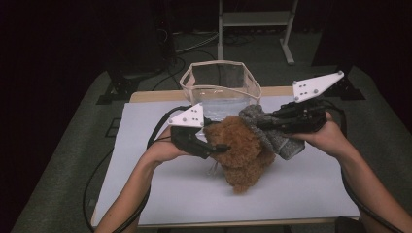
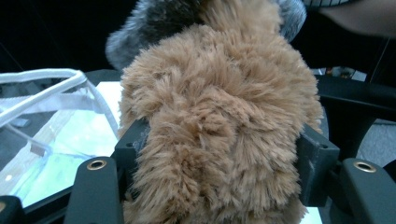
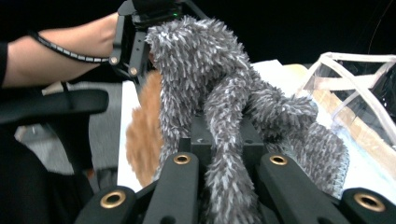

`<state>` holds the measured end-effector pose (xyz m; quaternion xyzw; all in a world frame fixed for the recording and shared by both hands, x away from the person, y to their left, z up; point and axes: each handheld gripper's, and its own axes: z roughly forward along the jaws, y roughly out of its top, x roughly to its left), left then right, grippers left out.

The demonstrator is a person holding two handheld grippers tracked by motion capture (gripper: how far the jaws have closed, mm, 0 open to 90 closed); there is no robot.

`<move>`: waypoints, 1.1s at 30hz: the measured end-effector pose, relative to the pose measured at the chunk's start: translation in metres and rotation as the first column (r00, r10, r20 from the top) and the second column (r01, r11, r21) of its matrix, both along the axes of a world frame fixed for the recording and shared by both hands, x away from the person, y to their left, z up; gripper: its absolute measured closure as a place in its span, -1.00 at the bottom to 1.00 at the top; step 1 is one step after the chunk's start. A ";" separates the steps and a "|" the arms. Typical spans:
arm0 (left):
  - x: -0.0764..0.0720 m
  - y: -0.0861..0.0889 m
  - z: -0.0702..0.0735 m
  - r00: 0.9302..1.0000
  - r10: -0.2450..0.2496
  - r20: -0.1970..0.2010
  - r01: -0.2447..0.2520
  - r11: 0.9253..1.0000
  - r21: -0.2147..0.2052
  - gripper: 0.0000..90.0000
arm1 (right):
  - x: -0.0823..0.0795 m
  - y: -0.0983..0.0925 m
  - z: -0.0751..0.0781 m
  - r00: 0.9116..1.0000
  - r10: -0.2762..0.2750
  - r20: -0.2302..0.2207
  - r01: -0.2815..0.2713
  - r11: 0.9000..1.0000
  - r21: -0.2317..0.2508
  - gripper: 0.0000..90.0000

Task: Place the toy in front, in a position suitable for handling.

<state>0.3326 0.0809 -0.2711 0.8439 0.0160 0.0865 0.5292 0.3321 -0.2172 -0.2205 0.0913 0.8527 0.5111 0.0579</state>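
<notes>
My left gripper (image 1: 218, 146) fingers clamp the brown plush (image 1: 243, 155), my right gripper (image 1: 262, 127) fingers pinch the grey plush (image 1: 272, 136), above the tabletop (image 1: 160, 194), clear bag (image 1: 221, 87) behind

**Two plush pieces, two grippers, one bag**

On one white table (image 1: 160, 194): one brown plush toy (image 1: 241, 154), one grey shaggy cloth (image 1: 272, 133) and one clear bag (image 1: 221, 87). Two hand-held grippers are counted, a left gripper (image 1: 224, 146) and a right gripper (image 1: 258, 124).
</notes>
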 end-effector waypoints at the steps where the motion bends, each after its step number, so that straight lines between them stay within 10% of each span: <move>1: 0.000 -0.003 0.000 1.000 -0.003 0.001 0.003 1.000 0.004 -0.23 | 0.000 0.003 0.005 1.000 0.009 0.011 -0.008 1.000 -0.020 0.80; 10: 0.002 -0.033 0.005 0.999 -0.035 0.020 0.034 0.999 0.033 -0.24 | 0.006 0.045 0.019 0.996 0.082 -0.019 -0.084 0.981 -0.174 0.80; 19: 0.005 -0.028 0.007 1.000 -0.018 0.007 0.018 1.000 0.022 -0.20 | 0.014 0.012 0.021 0.999 0.016 -0.037 -0.021 0.992 -0.126 0.80; 33: 0.003 -0.024 0.010 1.000 0.004 0.009 -0.004 0.998 0.067 -0.21 | 0.017 0.044 0.019 0.998 0.052 -0.028 -0.055 0.988 -0.143 0.79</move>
